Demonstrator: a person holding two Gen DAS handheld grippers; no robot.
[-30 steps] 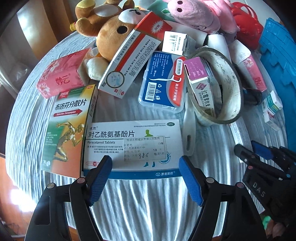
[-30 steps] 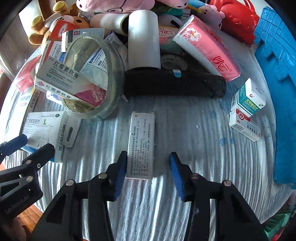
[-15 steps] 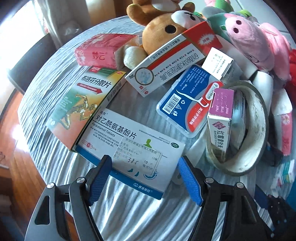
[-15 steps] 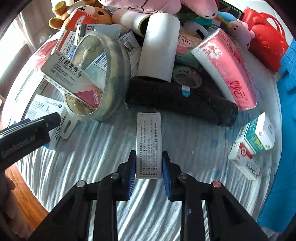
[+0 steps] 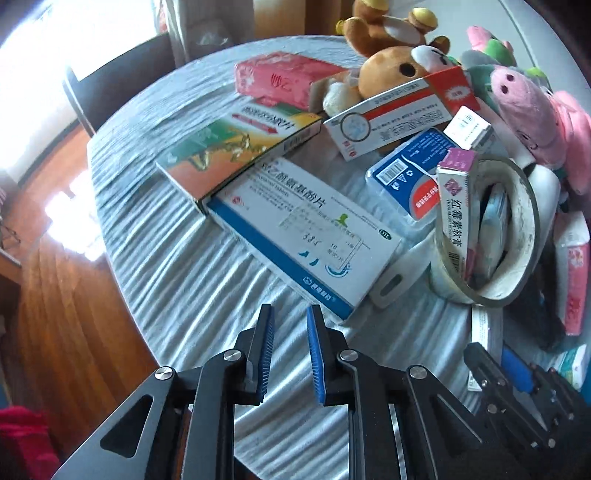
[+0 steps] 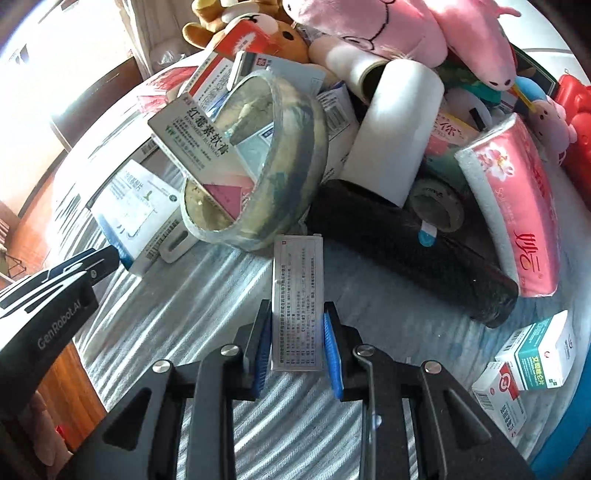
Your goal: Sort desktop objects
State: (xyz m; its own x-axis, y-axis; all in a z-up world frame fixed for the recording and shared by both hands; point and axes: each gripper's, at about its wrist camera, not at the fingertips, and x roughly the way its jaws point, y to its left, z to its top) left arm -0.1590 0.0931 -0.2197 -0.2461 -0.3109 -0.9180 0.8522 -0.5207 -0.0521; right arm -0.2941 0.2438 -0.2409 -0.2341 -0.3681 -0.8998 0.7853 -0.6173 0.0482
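since a second ago we are seeing both views swing round: our left gripper [image 5: 290, 332] has come off the wide white-and-blue paracetamol box [image 5: 306, 236] it was straddling, and its blue pads are closing over bare cloth with nothing between them. that box is lying flat just ahead of the fingertips, its far corner tucked against the green-and-orange medicine box [image 5: 236, 147].

over on the other side, our right gripper [image 6: 297, 332] is clamped on the narrow grey printed medicine box [image 6: 298, 295], pads pressing both long edges, where a second ago they stood apart around it. we cannot tell whether the box is clear of the grey-striped tablecloth [image 6: 207, 317]. its far end is reaching just up to the big clear tape roll [image 6: 258, 162], which is tilted with a grey-and-pink ointment box [image 6: 199, 147] poking through it.

behind that we are seeing a black cylinder [image 6: 406, 251] lying across the cloth, a white roll [image 6: 395, 136] leaning on it, a pink tissue pack [image 6: 517, 206], pink plush toys [image 6: 388, 26] and a brown teddy bear [image 5: 395, 62]. two small boxes [image 6: 528, 365] are sitting apart at the right.
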